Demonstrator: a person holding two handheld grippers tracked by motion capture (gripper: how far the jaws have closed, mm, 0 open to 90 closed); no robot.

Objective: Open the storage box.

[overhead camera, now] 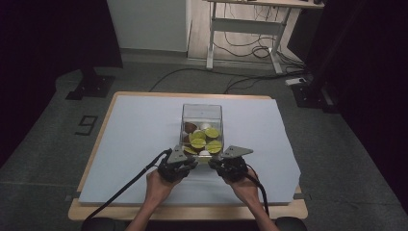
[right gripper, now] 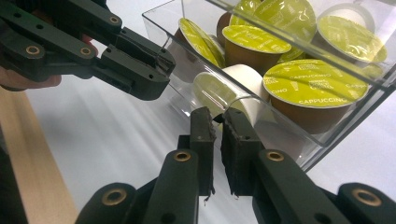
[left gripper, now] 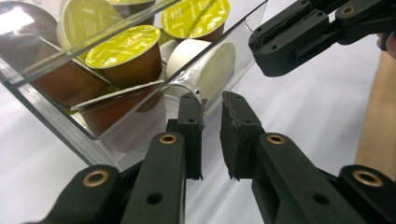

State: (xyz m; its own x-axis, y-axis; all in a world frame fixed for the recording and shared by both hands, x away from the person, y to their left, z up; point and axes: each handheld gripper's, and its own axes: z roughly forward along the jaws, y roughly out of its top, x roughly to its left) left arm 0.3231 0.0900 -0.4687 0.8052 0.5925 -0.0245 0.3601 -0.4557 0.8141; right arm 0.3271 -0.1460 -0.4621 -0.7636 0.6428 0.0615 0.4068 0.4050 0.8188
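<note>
The bench [overhead camera: 134, 125], under its pale sheet, carries a clear plastic box [overhead camera: 202, 111] near the middle, towards the person's edge. It looks rigid and thin-walled with slick, glossy sides, so I'd expect it to slip under a loose pinch and perhaps crack under a hard one. It seems light even loaded; the rim or a lower corner looks the safest hold. Inside sit coffee capsules [overhead camera: 198, 142], mostly brown cups with green foil lids plus a white one [left gripper: 210, 63] on its side; they should be light, stiff, and prone to rolling if the box tips. The left hand-held gripper [left gripper: 212, 105] is narrowly parted at the near wall's curved notch, gripping nothing. The right hand-held gripper [right gripper: 218, 116] is nearly closed at the same notch; I cannot tell whether it pinches the edge.
</note>
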